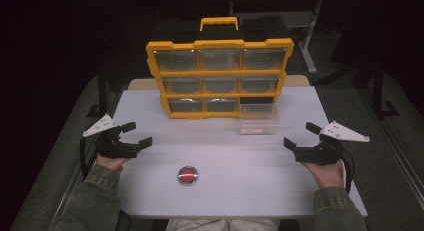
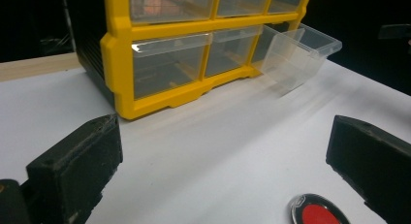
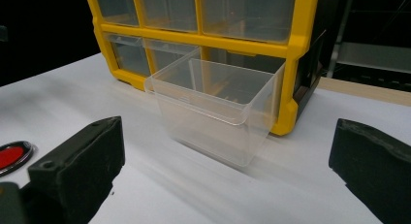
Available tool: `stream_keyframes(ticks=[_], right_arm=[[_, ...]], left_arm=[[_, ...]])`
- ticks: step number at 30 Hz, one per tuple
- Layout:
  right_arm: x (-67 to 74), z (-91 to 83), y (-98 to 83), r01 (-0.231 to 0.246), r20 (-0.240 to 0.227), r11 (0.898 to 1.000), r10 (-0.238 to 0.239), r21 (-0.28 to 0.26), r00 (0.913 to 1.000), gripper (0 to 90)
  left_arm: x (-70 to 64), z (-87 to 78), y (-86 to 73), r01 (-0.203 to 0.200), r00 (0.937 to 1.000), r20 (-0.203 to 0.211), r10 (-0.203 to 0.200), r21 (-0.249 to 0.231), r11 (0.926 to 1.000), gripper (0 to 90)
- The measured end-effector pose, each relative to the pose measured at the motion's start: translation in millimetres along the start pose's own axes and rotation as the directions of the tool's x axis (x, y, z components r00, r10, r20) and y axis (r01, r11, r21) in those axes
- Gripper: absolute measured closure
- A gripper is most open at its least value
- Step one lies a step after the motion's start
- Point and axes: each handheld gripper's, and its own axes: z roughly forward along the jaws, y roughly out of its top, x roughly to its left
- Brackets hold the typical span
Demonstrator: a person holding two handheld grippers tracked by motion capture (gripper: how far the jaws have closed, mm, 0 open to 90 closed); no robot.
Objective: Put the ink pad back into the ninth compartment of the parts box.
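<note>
The clear drawer [image 1: 258,119] stands pulled out on the desk [image 1: 225,191] just in front of the organizer's [image 1: 219,71] empty bottom-right slot, and being light and smooth-walled it could skid or tip if a jaw nudges one side, or catch on the yellow frame if pushed back crooked. Nearer the person lies a red disc [image 1: 188,175], well apart from it. Left gripper [image 1: 131,134] and right gripper [image 1: 301,136] flank the open middle, jaws spread and empty.

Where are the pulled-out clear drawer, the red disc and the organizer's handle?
clear drawer [image 3: 218,112], right gripper view, front wall.
red disc [image 1: 188,175], high view, red centre.
handle [image 1: 219,23], high view, top bar.
</note>
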Motion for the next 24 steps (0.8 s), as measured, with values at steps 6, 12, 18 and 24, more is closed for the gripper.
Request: stream_keyframes(ticks=[6, 12, 18, 24], right_arm=[[-0.2, 0.0, -0.3, -0.003, 0.01, 1.0, 0.003, 0.0, 0.9999, 0.0], [0.2, 0.5, -0.7, 0.0, 0.006, 1.0, 0.0, 0.005, 1.0, 0.0], [0.3, 1.2, -1.1, 0.0, 0.0, 1.0, 0.0, 0.009, 1.0, 0.0], [0.4, 1.4, -1.4, -0.001, -0.002, 1.0, 0.001, 0.011, 1.0, 0.0]], left_arm=[[-3.7, 3.1, 2.4, -0.021, 0.9998, 0.007, 0.021, 0.02, 0.9996, 0.0], [-9.2, 8.5, 3.3, -0.052, 0.9986, 0.012, 0.052, 0.044, 0.9977, 0.0], [-16.3, 15.5, 5.2, -0.091, 0.9957, 0.024, 0.089, 0.069, 0.9935, 0.0], [-23.7, 23.5, 7.6, -0.117, 0.9923, 0.052, 0.113, 0.088, 0.9893, 0.0]])
